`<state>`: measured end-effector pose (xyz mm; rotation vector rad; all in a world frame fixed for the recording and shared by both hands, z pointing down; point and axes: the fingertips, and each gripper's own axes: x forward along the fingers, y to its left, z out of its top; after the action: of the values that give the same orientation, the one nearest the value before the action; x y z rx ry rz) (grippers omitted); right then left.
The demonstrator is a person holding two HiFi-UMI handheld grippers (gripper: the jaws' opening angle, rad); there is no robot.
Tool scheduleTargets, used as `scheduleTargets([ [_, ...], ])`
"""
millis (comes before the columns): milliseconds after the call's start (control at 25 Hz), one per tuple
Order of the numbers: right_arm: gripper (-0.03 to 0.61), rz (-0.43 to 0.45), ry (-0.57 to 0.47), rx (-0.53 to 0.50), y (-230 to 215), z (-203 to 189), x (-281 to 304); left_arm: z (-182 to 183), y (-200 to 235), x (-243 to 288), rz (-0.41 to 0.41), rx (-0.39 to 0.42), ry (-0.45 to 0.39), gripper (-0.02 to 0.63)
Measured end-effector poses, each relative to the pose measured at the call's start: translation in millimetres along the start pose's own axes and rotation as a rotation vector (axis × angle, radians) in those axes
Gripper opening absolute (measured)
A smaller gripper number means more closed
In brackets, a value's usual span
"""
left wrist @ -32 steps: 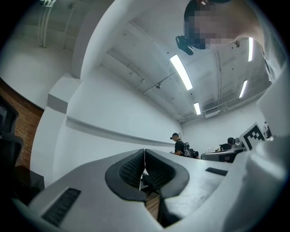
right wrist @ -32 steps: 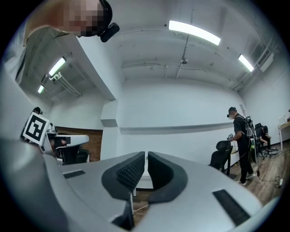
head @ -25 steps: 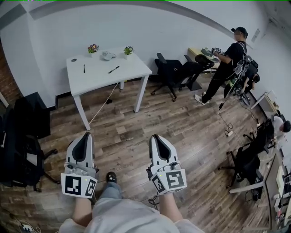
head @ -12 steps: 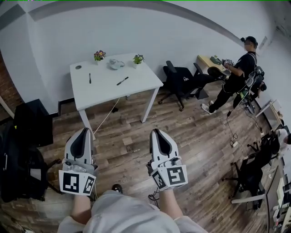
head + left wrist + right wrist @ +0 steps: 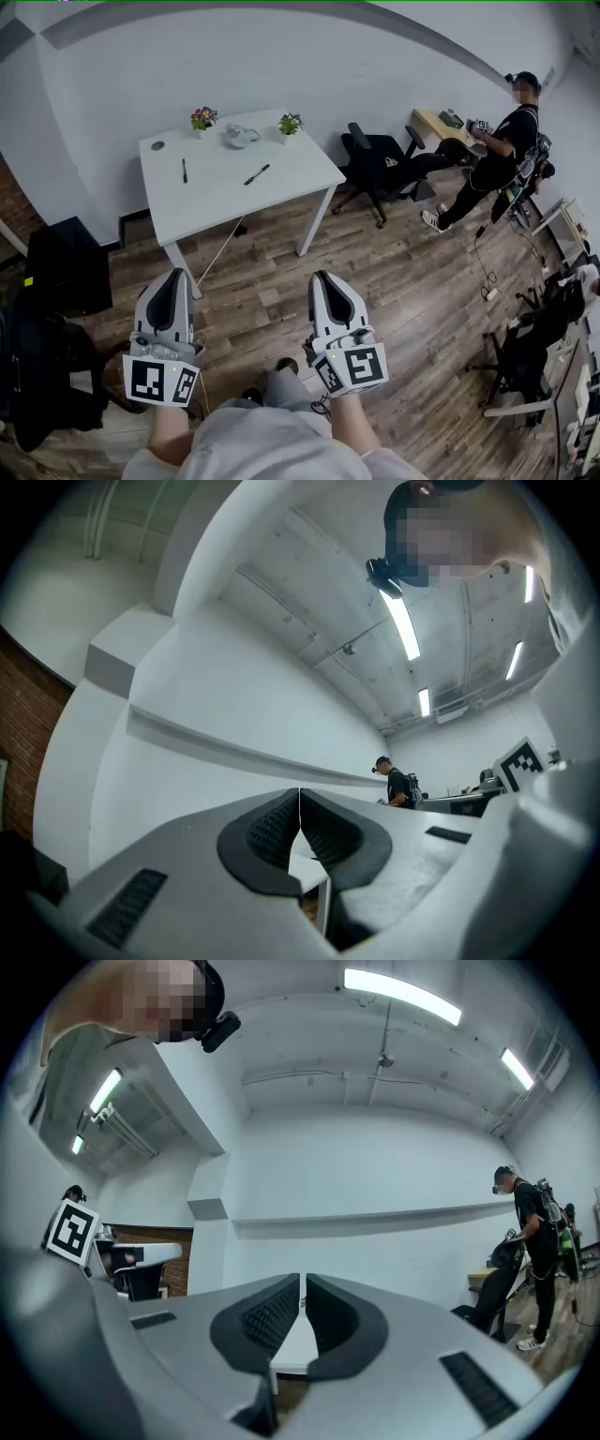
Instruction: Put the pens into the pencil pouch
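Head view: both grippers are held out low over the wood floor (image 5: 412, 281), well short of the table (image 5: 281, 192). The left gripper (image 5: 174, 277) and right gripper (image 5: 323, 279) sit side by side, noses aimed at the table. On the white top, one pen (image 5: 184, 170) lies toward the left side and a second pen (image 5: 257, 174) lies near the middle, angled, well apart from the first. The pale grey pouch (image 5: 241, 136) is at the back edge, between two little potted plants (image 5: 202, 118). Neither pen is in the pouch. Black chairs (image 5: 380, 167) stand to the right of the table, and a person (image 5: 497, 150) in black stands at a desk in the far right corner.

Left gripper view: the left gripper (image 5: 299, 803) has its jaws pressed together with nothing in them. Below the tips you can see a bit of the table (image 5: 307, 866), with the plain white wall (image 5: 234, 714) behind.

Right gripper view: the right gripper (image 5: 302, 1299) is closed down to a hairline slit, also with nothing in it. The table (image 5: 292, 1344) shows just past the tips, and the person (image 5: 525, 1232) is off at the right.
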<state>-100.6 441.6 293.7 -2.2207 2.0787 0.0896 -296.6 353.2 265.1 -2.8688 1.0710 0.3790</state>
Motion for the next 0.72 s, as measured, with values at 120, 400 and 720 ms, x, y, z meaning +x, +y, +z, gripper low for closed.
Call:
scheduleTargets([
  [120,0.04,0.011,0.008,0.006,-8,-6,21,-7,8,17,0.007,0.002,0.009,0.025],
  [400,0.04,0.055,-0.014,0.005,-39,-12,93,-26,36,73,0.058,0.018,0.008,0.025],
  [720,0.04,0.097,-0.047,-0.006,-102,5,181,-29,45,174,0.084,0.03,-0.034,0.025],
])
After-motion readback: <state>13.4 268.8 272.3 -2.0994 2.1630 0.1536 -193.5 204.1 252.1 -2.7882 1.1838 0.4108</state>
